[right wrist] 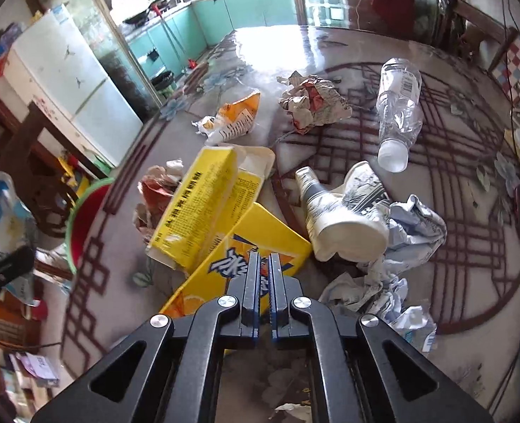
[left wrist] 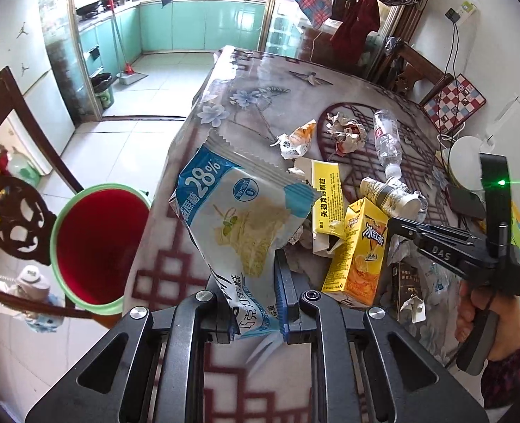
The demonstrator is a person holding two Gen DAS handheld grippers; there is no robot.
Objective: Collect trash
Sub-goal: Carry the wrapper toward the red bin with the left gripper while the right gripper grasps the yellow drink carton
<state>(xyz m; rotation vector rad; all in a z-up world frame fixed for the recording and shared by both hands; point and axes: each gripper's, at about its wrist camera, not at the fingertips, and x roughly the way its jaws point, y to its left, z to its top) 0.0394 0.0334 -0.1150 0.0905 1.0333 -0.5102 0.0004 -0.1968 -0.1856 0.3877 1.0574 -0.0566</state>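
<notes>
At the lower centre of the left wrist view, the left gripper [left wrist: 256,303] was clamped on a crinkled blue-and-white plastic snack wrapper [left wrist: 239,218], which stood up from the pads into the middle of the frame; to its left, beside the table edge, sat a round red bin with a green rim [left wrist: 94,243]; the patterned glossy table [left wrist: 260,105] filled the centre and right, strewn with trash; a yellow juice carton [left wrist: 358,257] stood tilted right of centre, beside a flattened yellow cardboard box [left wrist: 327,190], a crushed white paper cup [left wrist: 390,194] and a clear plastic bottle [left wrist: 387,137] lying on its side; at the right edge a hand [left wrist: 489,320] held the right gripper [right wrist: 264,275]; in the right wrist view its jaws were drawn narrow over the juice carton's top, though whether they pinched it I could not tell.
</notes>
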